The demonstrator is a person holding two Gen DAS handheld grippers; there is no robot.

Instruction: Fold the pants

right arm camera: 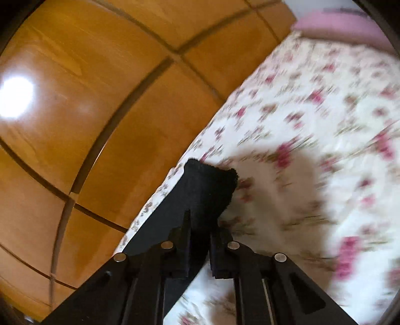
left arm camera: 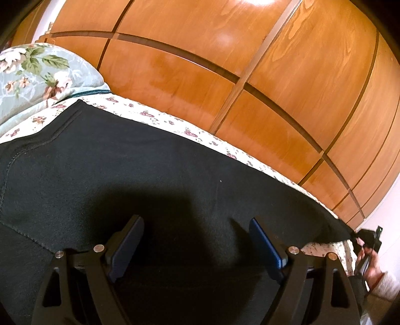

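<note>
Black pants lie spread flat across a bed with a floral sheet. My left gripper hovers low over the cloth near the waist end, jaws wide apart with nothing between them. In the right wrist view my right gripper is shut on the end of a black pant leg, whose hem sticks out past the fingertips above the floral sheet. The left wrist view shows the right gripper small at the far right edge, at the stretched tip of the leg, with a person's hand behind it.
A glossy wooden wardrobe runs along the far side of the bed, close to the mattress edge, also the wardrobe. A green floral pillow lies at the upper left. A pink band borders the bed's far end.
</note>
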